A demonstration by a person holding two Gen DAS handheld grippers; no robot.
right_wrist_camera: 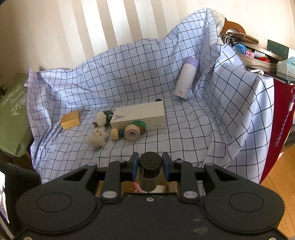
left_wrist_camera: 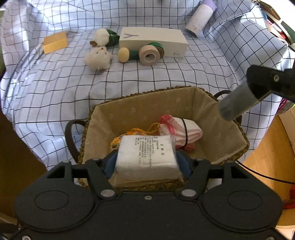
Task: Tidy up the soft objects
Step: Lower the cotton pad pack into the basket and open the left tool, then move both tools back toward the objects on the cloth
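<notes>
My left gripper is shut on a white plastic-wrapped cotton pack, held over the near end of a fabric-lined woven basket. In the basket lie a pink-and-white rolled cloth and a yellow crocheted item. My right gripper is shut on a dark cylindrical roll; it also shows in the left wrist view, above the basket's right rim. A white plush toy and a white pompom lie on the checked cloth beyond.
On the checked cloth lie a long white box, a beige tape roll, a green tape roll, a wooden egg, a yellow box and a lilac bottle. A cluttered shelf stands at right.
</notes>
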